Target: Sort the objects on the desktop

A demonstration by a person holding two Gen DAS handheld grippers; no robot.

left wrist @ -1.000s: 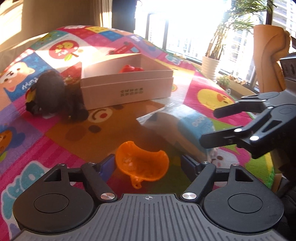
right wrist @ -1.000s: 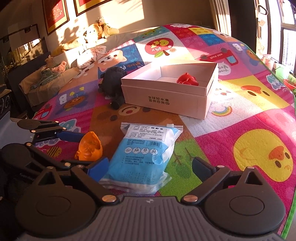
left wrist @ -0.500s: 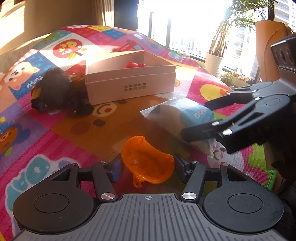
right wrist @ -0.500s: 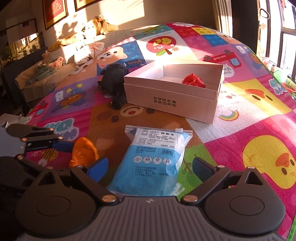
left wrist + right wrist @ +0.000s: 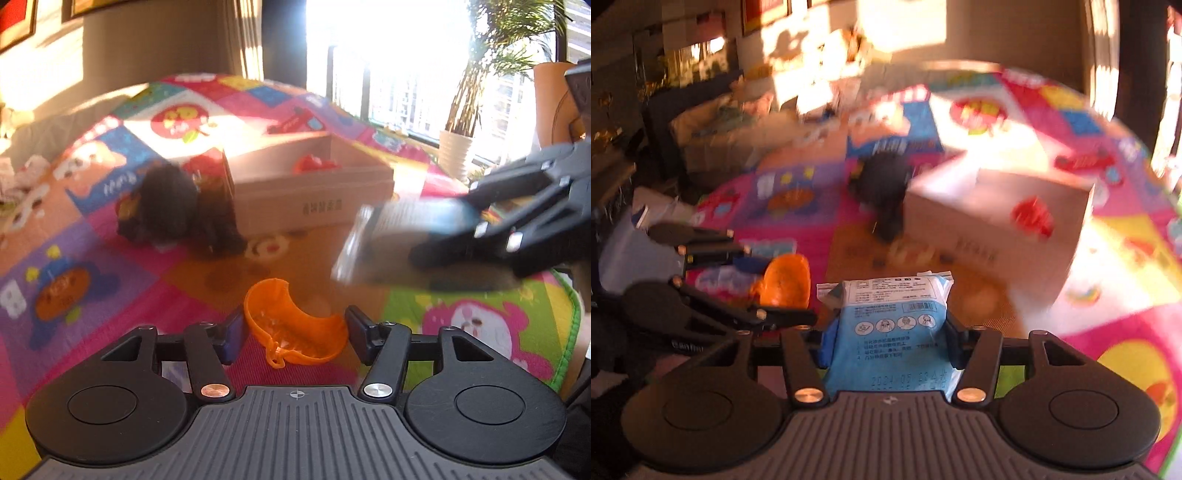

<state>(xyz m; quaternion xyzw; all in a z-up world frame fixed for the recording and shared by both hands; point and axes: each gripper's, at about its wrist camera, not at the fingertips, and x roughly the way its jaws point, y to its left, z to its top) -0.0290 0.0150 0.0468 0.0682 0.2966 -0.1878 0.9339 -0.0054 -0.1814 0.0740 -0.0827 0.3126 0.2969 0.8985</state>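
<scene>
An orange plastic cup point(image 5: 295, 332) sits between the pads of my left gripper point(image 5: 295, 325), which is shut on it just above the mat. The right wrist view shows the same cup point(image 5: 786, 277) in that gripper point(image 5: 775, 288). My right gripper point(image 5: 889, 326) has its jaws closing on a blue-and-white sealed packet point(image 5: 890, 306), pads against both of its sides. From the left wrist view the packet point(image 5: 399, 229) hangs tilted in the air in the right gripper point(image 5: 443, 229). An open white cardboard box point(image 5: 314, 199) holds a red object point(image 5: 314, 162).
A black plush toy point(image 5: 166, 203) lies against the box's left end on the colourful play mat point(image 5: 92, 280). A potted plant point(image 5: 458, 147) stands by the bright window past the mat. In the right wrist view, cluttered furniture point(image 5: 701, 122) lines the far wall.
The left jaws narrowed onto the orange cup and lifted it slightly. The right jaws went from wide open to shut on the blue packet and raised it off the mat.
</scene>
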